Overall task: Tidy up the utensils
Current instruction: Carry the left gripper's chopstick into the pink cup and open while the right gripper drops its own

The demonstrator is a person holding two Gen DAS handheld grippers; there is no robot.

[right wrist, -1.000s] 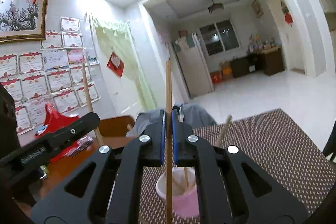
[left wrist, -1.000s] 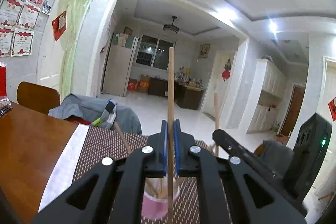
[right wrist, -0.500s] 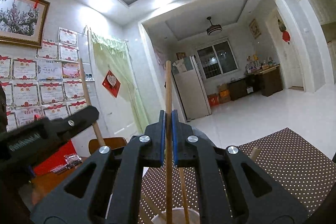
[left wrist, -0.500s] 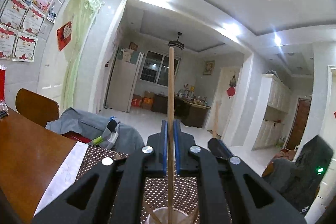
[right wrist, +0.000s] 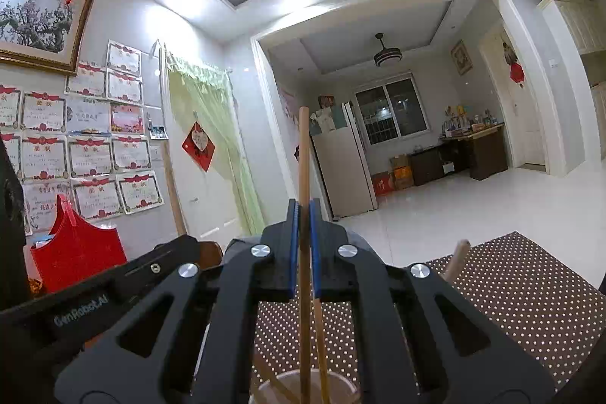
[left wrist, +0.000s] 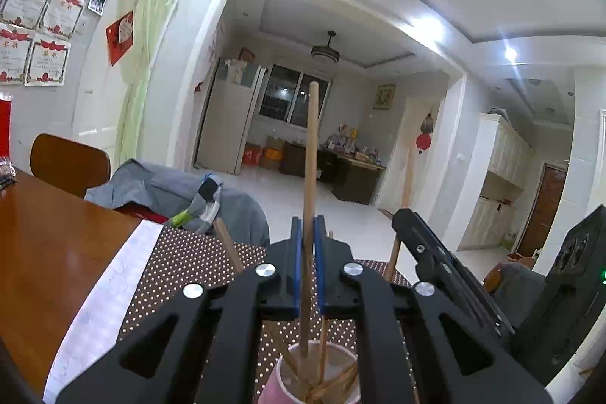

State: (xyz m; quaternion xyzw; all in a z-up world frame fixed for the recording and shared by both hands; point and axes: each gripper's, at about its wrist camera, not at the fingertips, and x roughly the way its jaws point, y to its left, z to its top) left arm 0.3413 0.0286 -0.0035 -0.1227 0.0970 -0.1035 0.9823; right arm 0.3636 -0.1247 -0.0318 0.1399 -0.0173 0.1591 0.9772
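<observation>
Left claw: clenched on an upright wooden chopstick whose lower end is inside the pink cup, among several loose chopsticks.
Right claw: clenched on its own wooden chopstick, the lower end dipping into the same cup.
Cup: stands on the dotted placemat on the wooden tabletop.
Risk, tipping: the light cup looks easy to knock over if either stick presses sideways on its wall or rim.
Risk, collision: both claws crowd one small opening; the sticks could jam against each other or those already inside.
Risk, release: letting go while the stick's tip rests on crossed sticks could leave it leaning far out.
Left view only: the cup's pink wall and the crossed sticks inside.
Right view only: the left tool's near side and a red paper bag.
</observation>
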